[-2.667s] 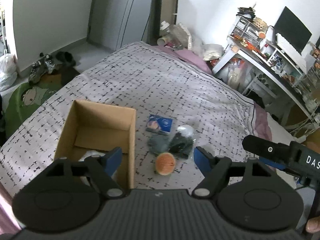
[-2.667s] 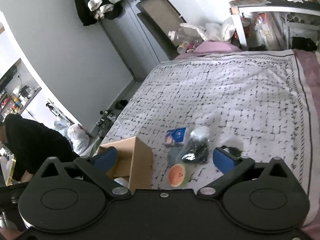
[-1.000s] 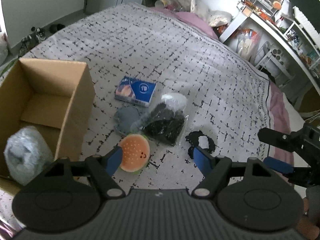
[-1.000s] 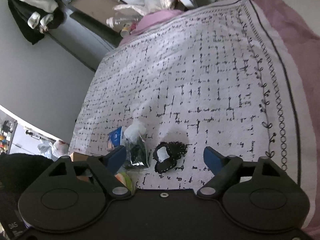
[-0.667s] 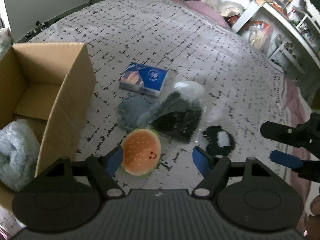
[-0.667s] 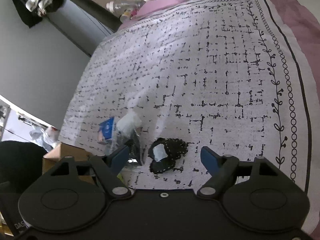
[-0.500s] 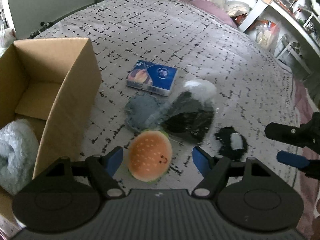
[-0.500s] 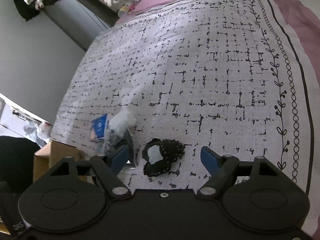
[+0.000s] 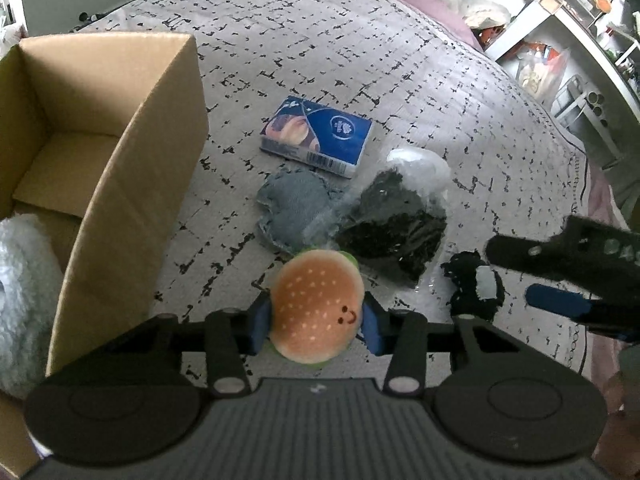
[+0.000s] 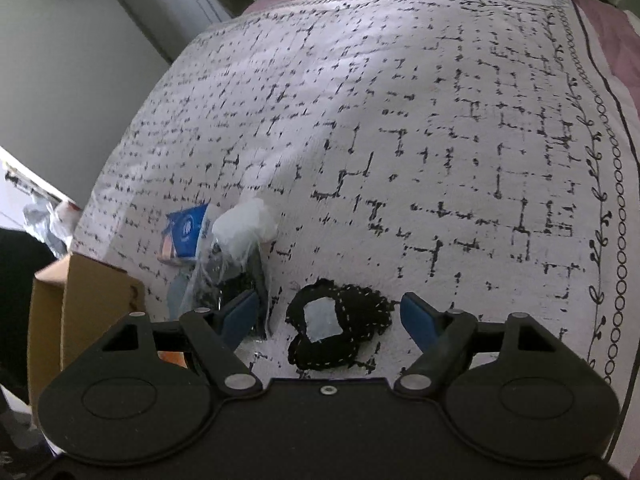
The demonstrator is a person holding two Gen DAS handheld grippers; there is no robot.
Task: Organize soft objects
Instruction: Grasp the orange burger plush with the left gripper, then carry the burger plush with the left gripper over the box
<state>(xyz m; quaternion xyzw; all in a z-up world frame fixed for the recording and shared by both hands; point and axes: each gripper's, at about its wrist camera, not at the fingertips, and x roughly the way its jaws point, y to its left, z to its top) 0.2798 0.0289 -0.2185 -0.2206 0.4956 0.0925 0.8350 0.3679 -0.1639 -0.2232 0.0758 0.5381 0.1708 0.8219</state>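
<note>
A: Report the layout, largest item first.

B: The bed (image 9: 360, 40) carries everything, under a white cover with a black broken-grid print. A cardboard box (image 9: 132, 184) stands open at its left side, with a pale fluffy item (image 9: 20, 292) already inside. Beside the box lie a blue packet (image 9: 320, 140), a grey cloth pouch (image 9: 292, 208), a clear bag of dark material (image 9: 396, 220), a burger plush (image 9: 318, 312) and a small black fabric piece (image 10: 340, 328) with a pale patch.

A: State of each claw?

B: The left claw (image 9: 316, 320) is pinching the burger plush; both blue pads touch its sides, and the plush sits low, just above or on the bed near the pouch. The right claw (image 10: 328, 312) is spread wide, with the black fabric piece between its fingers, not gripped.

A: Step in hand?

B: Judged as pick-up of the plush, with one item boxed and five outside.

A: Next move?

B: Likely: lift the plush clear of the bag's edge, carry it left over the box wall, then release inside. The right claw would need to lower and press together on the black piece. Thin fabric may call for a grip close to the bed.
</note>
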